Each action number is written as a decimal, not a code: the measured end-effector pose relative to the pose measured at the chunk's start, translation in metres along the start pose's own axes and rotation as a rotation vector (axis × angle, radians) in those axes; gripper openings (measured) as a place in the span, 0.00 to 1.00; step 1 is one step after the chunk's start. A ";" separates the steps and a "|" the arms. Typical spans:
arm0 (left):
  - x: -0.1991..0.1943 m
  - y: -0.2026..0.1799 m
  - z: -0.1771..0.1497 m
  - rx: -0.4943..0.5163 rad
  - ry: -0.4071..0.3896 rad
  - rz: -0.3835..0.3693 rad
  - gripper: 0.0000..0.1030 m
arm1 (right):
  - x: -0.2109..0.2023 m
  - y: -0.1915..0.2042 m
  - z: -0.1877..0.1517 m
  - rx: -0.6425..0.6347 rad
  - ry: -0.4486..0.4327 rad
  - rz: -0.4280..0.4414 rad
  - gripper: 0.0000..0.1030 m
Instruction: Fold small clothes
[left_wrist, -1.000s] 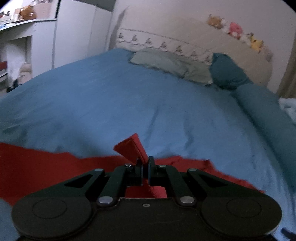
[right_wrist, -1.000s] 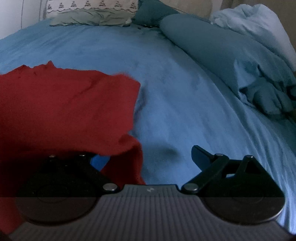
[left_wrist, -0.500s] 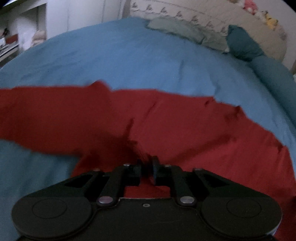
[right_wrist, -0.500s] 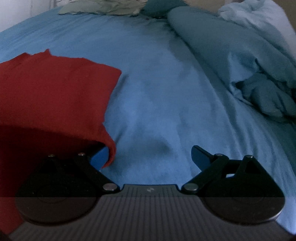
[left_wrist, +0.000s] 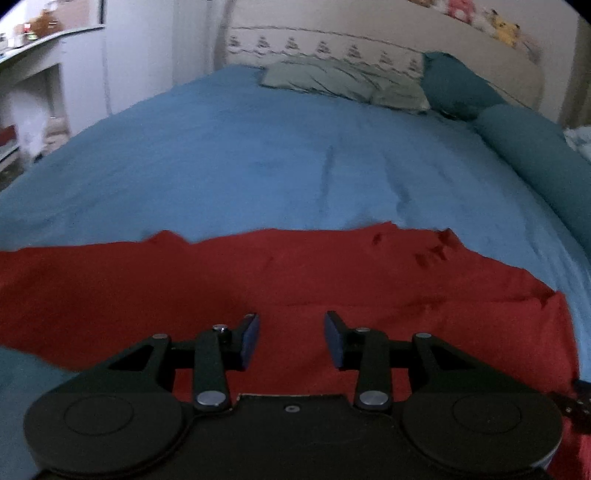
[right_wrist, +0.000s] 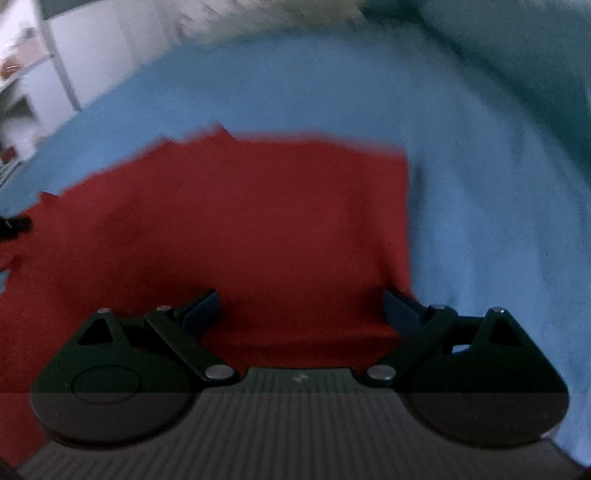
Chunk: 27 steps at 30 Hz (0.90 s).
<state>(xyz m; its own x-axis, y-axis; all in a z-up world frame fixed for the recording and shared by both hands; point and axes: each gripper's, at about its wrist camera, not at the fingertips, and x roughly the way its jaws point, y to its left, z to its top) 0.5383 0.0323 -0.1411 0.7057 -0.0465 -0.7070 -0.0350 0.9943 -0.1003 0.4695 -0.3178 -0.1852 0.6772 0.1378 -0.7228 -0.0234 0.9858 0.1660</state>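
Red garment (left_wrist: 332, 280) lies flat on the blue bed (left_wrist: 258, 158), one fold apparently laid. Left gripper (left_wrist: 291, 341) fingers moderately parted, empty, over cloth. Right gripper (right_wrist: 301, 312) fingers wide, empty, above the garment's right edge. Judged next: regrasp an edge for another fold.

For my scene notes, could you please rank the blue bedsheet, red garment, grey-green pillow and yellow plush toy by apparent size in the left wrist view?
1. blue bedsheet
2. red garment, though nearness to the camera enlarges it
3. grey-green pillow
4. yellow plush toy
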 end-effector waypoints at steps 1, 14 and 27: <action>0.006 -0.001 -0.001 0.004 0.012 -0.009 0.42 | -0.004 0.001 -0.002 -0.009 0.003 -0.003 1.00; 0.038 0.007 -0.014 -0.021 0.091 -0.046 0.44 | 0.071 -0.012 0.081 -0.045 -0.021 -0.043 1.00; -0.006 0.013 -0.017 0.008 0.072 -0.010 0.66 | 0.001 -0.007 0.064 -0.040 -0.065 0.037 1.00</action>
<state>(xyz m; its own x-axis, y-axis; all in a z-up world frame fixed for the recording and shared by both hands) 0.5218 0.0441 -0.1502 0.6533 -0.0632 -0.7545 -0.0224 0.9945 -0.1026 0.5173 -0.3310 -0.1441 0.7217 0.1693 -0.6711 -0.0782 0.9834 0.1640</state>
